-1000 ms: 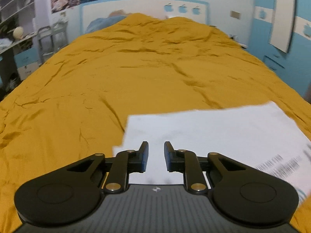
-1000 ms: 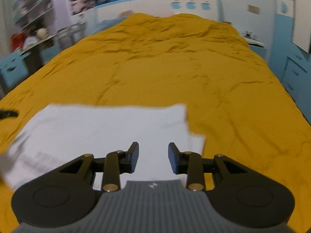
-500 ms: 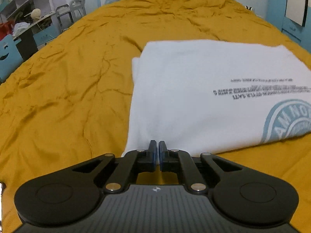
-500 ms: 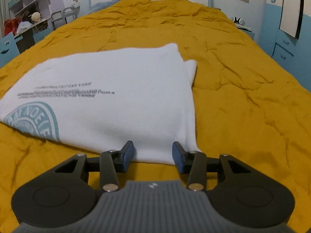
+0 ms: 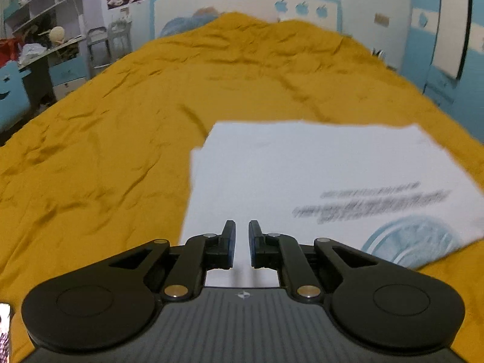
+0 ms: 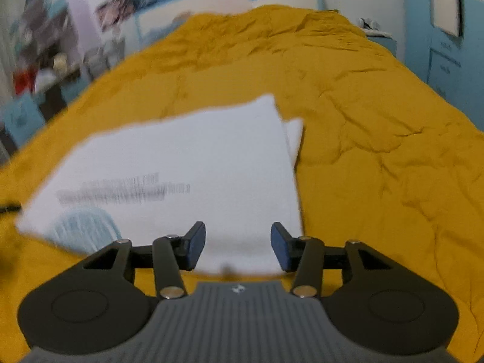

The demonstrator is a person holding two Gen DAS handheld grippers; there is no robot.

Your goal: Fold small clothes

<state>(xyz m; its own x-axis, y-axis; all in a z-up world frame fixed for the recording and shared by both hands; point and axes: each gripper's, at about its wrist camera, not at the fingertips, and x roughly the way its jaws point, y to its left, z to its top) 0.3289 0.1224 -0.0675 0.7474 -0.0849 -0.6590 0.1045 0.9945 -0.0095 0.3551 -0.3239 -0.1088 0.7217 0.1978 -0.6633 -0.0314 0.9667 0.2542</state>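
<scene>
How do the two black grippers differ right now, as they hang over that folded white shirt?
The left gripper shows only a narrow gap between its fingers; the right gripper stands wide, its jaws having just been opening. The left hangs over the white shirt near its left edge, the right near its right edge. Neither pinches cloth, and both have blue pads.

Half a second ago the left gripper (image 5: pixel 242 243) had its jaws pressed nearly together at the near left corner of the folded white T-shirt (image 5: pixel 317 181); now a narrow gap shows between them with nothing in it, and they hang above that corner. The right gripper (image 6: pixel 238 249) has just been opening wider, its jaws clear of the T-shirt's near right edge. Both views have lifted, so the T-shirt sits lower and blurred against the mustard bedspread (image 5: pixel 106 151).
</scene>
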